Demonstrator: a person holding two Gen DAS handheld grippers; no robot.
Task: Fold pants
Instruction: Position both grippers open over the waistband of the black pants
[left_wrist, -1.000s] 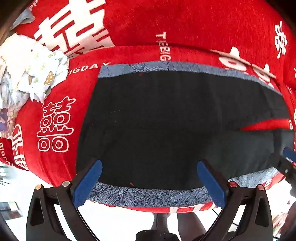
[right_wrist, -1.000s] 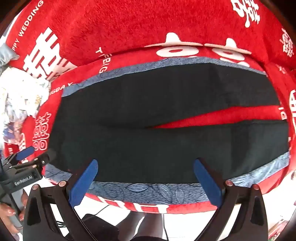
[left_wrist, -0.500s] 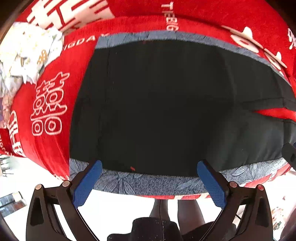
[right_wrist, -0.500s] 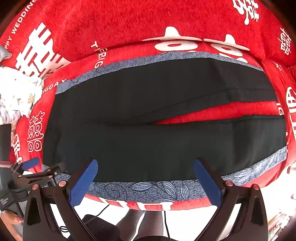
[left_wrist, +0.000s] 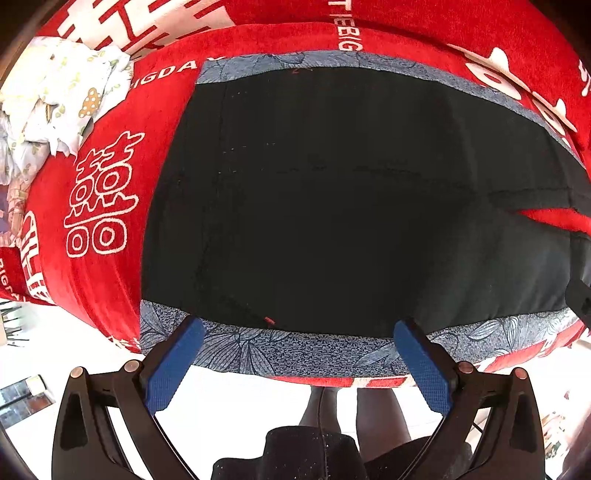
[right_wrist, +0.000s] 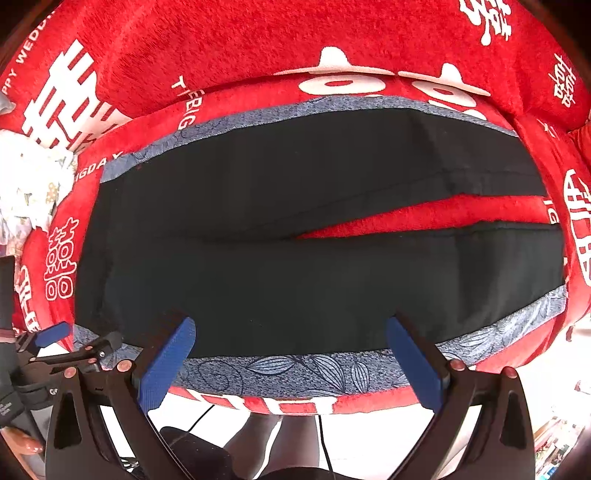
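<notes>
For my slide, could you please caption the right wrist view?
Open right tool above black pants laid flat on red cover.

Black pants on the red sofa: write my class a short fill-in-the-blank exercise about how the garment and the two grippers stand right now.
1. The black pants lie flat with ____ legs spread apart.
2. The cloth showing in the gap between the legs is ____ in colour.
3. The left gripper and the right gripper both have their jaws ____, holding nothing.
4. The blue-grey strip along the near edge of the pants is printed with ____.

Missing words: two; red; open; leaves
</notes>
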